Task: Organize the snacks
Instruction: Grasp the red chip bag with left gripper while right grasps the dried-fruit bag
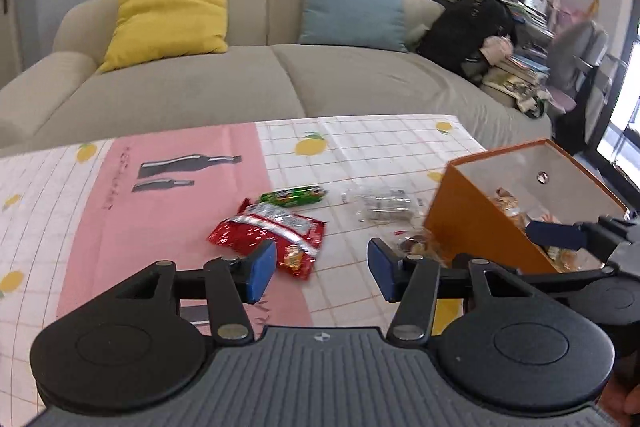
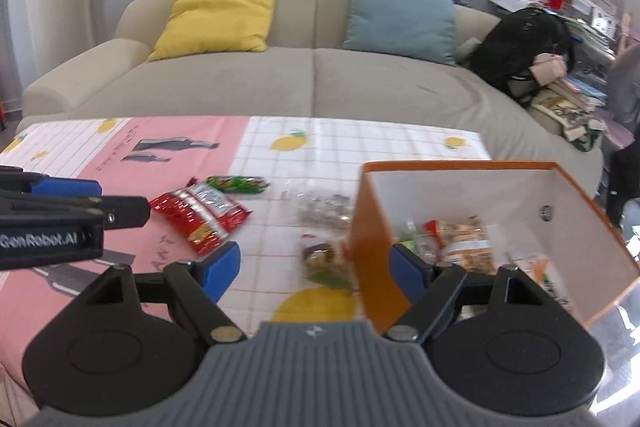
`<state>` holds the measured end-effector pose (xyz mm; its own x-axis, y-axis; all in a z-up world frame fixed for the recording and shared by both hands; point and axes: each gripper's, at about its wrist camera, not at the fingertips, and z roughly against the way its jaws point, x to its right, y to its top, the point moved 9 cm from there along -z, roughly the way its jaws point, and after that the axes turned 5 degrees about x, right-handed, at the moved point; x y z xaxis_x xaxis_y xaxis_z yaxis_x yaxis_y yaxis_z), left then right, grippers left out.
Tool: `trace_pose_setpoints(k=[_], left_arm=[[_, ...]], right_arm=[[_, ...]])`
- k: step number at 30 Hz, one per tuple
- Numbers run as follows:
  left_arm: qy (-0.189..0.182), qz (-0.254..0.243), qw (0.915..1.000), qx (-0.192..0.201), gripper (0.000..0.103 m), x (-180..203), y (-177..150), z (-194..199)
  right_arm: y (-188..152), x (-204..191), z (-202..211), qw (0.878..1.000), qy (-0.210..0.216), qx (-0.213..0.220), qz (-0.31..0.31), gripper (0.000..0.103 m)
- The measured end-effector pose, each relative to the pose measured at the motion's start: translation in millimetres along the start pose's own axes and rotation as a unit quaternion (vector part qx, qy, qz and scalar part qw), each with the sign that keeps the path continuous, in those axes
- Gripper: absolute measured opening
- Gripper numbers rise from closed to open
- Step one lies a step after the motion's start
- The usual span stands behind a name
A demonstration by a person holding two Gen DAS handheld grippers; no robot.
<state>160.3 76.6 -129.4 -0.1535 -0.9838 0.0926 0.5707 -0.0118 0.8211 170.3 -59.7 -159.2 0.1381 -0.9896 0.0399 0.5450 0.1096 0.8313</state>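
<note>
Above scattered snacks (image 1: pixel 266 231), both claws agape.

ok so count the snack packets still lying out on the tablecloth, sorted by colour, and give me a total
Red packet: 1
Green packet: 1
Clear packet: 1
Brownish packet beside the orange box: 1
Total still out on the tablecloth: 4
The packets already inside the orange box are too jumbled to count.

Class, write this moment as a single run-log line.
left hand-held gripper: open, empty | right hand-held gripper: open, empty | orange box: holds some snacks | red packet, green packet: on tablecloth
</note>
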Motion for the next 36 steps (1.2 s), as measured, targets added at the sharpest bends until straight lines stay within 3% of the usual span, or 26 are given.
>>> trace_pose_setpoints(k=[4,7,14,17,23,26,36], left_arm=[[0.011,0.024,0.9996,0.010,0.064,-21,-1,-7],[-0.013,0.054,0.9984,0.009,0.064,-33,1,-16],[0.016,0.007,0.9998,-0.011,0.065,-53,-2,-40],[0.016,0.010,0.9994,-0.030,0.077,-60,-6,-52],[-0.003,0.032,0.9988,-0.036,0.079,-67,-5,-72],[-0.008,0.046,0.9973,-0.057,0.079,-70,-5,-89],[-0.003,0.142,0.9853,-0.095,0.086,-67,-12,-128]], right_arm=[[-4,-16,-19,1.000,0.016,-0.017,-0.002,0.079],[-8,-24,-36,0.999,0.034,-0.033,-0.019,0.079],[-10,-39,-75,0.998,0.045,-0.051,-0.008,0.079],[-9,-43,-91,0.998,0.043,-0.053,0.003,0.079],[-6,-50,-120,0.997,0.041,-0.052,0.039,0.079],[-3,-53,-131,0.996,0.049,-0.052,0.051,0.079],[-21,-35,-128,0.996,-0.032,-0.047,0.067,0.079]])
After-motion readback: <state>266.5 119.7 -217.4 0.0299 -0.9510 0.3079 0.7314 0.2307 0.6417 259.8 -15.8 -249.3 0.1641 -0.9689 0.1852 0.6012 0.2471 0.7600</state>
